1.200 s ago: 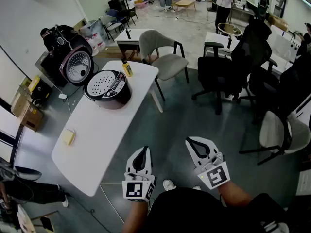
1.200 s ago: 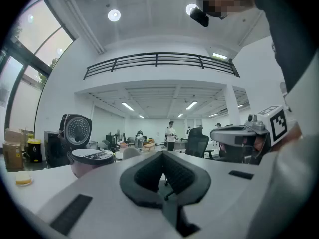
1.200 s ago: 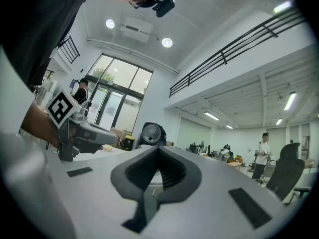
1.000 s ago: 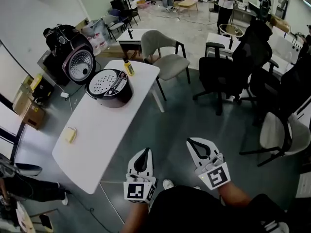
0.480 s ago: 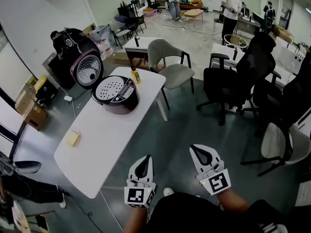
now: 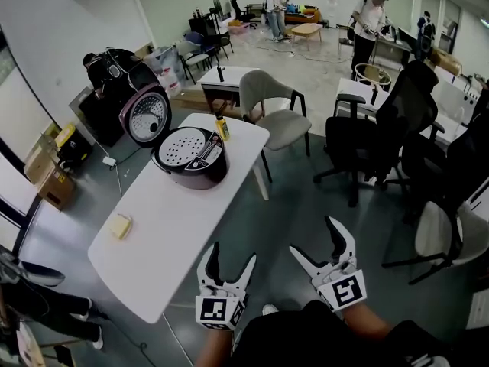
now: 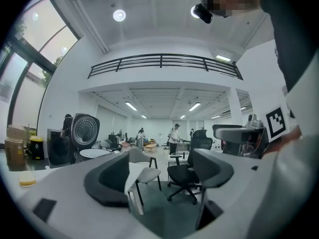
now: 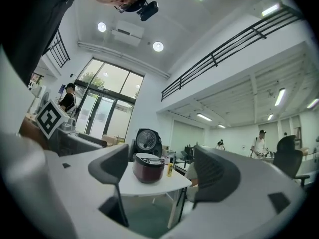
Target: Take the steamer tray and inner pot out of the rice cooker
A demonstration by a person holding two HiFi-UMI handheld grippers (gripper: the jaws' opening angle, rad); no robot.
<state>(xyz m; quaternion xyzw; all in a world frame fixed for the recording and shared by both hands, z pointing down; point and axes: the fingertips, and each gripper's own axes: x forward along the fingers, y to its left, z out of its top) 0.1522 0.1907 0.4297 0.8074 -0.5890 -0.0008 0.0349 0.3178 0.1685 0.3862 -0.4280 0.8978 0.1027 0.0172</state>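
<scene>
The rice cooker [image 6: 191,159] stands at the far end of the table [image 6: 164,235] with its lid [image 6: 145,117] raised. The steamer tray [image 6: 182,147], a white perforated disc, sits in the cooker's mouth. The inner pot is presumably below it; I cannot see it. A small yellow bottle [image 6: 222,128] stands just beside the cooker at the far edge. A yellow block [image 6: 120,226] lies near the table's left edge, well apart from the cooker.

My left claw [image 6: 231,255] and right claw [image 6: 312,237] are both off the table's near end, well apart from the cooker. The jaws of each have just been opening; both now stand spread, with nothing between them. Through the right claw's jaws I see the cooker [image 8: 148,167] far ahead.

Step in hand, by my judgement: approach, before any grasp. Nothing has been removed yet.

Next move calls for the following:
1. Close the gap to the far end of the table.
2. Bring one claw above the cooker's mouth.
3. Pinch the tray at its rim and lift it straight up, clear of the raised lid.
4. Take the inner pot only after the tray is out.
</scene>
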